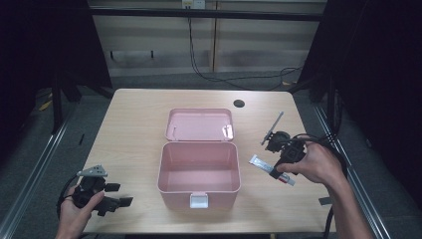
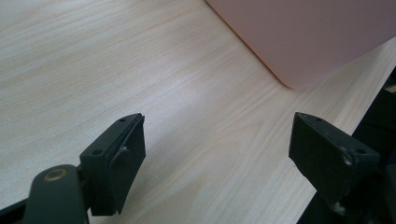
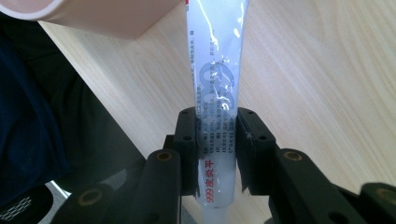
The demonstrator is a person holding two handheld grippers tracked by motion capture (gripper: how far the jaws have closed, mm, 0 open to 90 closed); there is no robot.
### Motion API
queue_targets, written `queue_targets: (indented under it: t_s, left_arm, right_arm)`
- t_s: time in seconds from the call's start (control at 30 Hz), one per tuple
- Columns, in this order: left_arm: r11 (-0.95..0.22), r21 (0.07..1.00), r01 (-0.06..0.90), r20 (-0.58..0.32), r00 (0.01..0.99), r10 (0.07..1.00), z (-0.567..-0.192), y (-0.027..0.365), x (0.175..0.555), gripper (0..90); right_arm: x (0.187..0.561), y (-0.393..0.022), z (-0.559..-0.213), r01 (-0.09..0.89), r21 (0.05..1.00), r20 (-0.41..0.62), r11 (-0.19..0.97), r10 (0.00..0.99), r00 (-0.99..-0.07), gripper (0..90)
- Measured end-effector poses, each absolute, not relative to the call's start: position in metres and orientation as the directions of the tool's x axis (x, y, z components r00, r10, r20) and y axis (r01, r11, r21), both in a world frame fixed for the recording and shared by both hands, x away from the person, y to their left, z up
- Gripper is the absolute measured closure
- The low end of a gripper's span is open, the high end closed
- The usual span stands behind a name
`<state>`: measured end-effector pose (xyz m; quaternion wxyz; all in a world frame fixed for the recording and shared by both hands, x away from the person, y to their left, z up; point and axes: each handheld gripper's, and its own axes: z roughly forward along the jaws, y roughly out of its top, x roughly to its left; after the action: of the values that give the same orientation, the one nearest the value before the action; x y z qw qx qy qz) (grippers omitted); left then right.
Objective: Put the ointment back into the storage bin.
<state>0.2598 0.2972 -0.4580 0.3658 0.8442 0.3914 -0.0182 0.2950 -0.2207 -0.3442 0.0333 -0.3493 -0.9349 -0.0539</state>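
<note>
Pink storage box (image 1: 199,167) sits open, empty; right gripper (image 3: 217,149) clamps ointment tube (image 3: 217,84), left gripper (image 2: 215,154) w/ jaws apart; packing apparently undone.

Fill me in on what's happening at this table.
A person sits at a wooden table with a gripper in each hand. The right gripper is shut on a white tube, just right of an open pink box whose lid lies back. The box looks empty. The left gripper hangs open near the table's front left corner, holding nothing.
</note>
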Motion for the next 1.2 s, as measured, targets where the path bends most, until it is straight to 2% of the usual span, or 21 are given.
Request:
queue_targets:
  t_s: [0.5,1.2]
  left_arm:
    - [-0.429,0.603,0.673,-0.315,0.695,0.647,-0.458,0.297,0.260,18.6]
    - [-0.428,0.604,0.672,-0.319,0.696,0.643,-0.457,0.297,0.259,18.5]
  right_arm:
    - [0.294,-0.213,-0.321,0.604,0.121,0.075,0.788,0.600,-0.797,71.6]
    - [0.305,-0.163,-0.312,0.491,0.138,0.071,0.860,0.486,-0.871,71.6]
